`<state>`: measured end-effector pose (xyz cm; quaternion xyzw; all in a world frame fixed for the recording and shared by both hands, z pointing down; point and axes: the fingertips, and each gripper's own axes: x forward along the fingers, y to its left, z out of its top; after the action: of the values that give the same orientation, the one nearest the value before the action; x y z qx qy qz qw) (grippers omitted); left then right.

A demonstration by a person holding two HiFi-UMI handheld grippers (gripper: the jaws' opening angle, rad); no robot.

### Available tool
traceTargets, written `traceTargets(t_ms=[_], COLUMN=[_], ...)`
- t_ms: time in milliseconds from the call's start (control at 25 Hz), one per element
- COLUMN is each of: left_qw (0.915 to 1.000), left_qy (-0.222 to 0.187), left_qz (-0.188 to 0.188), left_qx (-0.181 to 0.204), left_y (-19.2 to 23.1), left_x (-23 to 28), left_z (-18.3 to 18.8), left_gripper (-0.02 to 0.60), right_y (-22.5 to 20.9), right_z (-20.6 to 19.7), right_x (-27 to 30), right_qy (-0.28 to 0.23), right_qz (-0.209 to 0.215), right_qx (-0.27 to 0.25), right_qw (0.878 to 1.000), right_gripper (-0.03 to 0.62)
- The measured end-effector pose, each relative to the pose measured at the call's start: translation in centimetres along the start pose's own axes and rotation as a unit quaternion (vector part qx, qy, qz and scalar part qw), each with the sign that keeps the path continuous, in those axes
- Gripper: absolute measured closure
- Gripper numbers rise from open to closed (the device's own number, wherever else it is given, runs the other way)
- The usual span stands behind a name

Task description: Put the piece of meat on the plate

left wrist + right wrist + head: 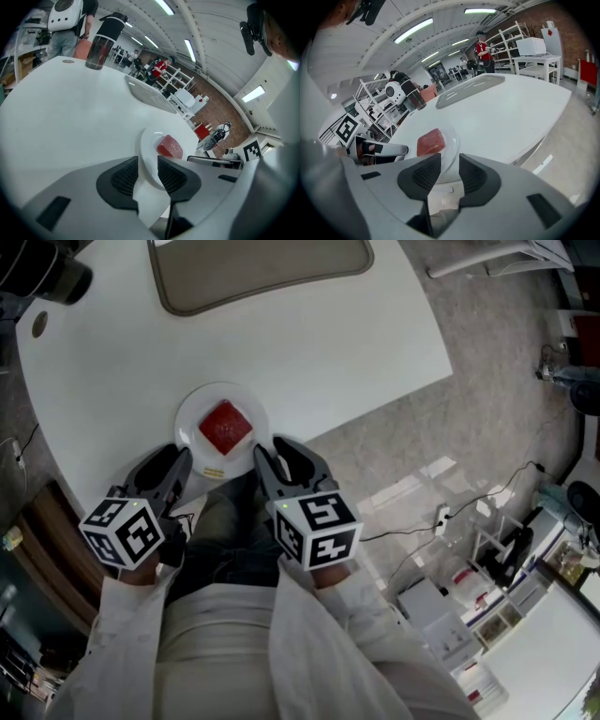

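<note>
A red piece of meat [226, 427] lies on a small white plate [192, 434] near the front edge of the white table [328, 343]. My left gripper [174, 460] hangs just before the plate's near left rim, my right gripper [272, 451] just before its near right rim. Each one's jaws stand a narrow gap apart with nothing between them. In the left gripper view the meat [169, 146] and plate [149, 152] lie beyond the left gripper [147, 176]. The right gripper view shows the meat [431, 141] on the plate [451, 140] past the right gripper [449, 176].
A grey oval tray [262, 273] sits at the table's far side. A dark bottle [105, 40] stands at the far left. The table edge runs diagonally to the right; beyond it are the floor, cables and white shelving [487, 568]. My lap is below the grippers.
</note>
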<state>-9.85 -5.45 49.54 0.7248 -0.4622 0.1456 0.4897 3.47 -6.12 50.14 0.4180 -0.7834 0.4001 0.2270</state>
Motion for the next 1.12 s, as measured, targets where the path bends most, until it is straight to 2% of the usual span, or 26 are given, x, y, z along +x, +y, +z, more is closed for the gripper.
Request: traceTargets(t_ms=[320, 480, 1120], left_qw=[1.0, 1.0, 0.9997], left_qy=[0.005, 0.003, 0.009], left_qz=[0.005, 0.001, 0.017], left_qx=[-0.001, -0.007, 0.016], left_y=[-0.22, -0.14, -0.09], left_x=[0.16, 0.5, 0.53], left_z=[-0.17, 0.05, -0.14], left_gripper=[0.469, 0.471, 0.472], right_y=[0.2, 0.27, 0.29], right_z=[-0.26, -0.2, -0.47], right_x=[0.19, 0.56, 0.47], right_qy=[0.007, 0.005, 0.008], right_qz=[-0.003, -0.019, -0.049], right_qx=[-0.001, -0.012, -0.019], right_qw=[1.0, 1.0, 0.999], right_gripper=[0.487, 0.488, 0.488])
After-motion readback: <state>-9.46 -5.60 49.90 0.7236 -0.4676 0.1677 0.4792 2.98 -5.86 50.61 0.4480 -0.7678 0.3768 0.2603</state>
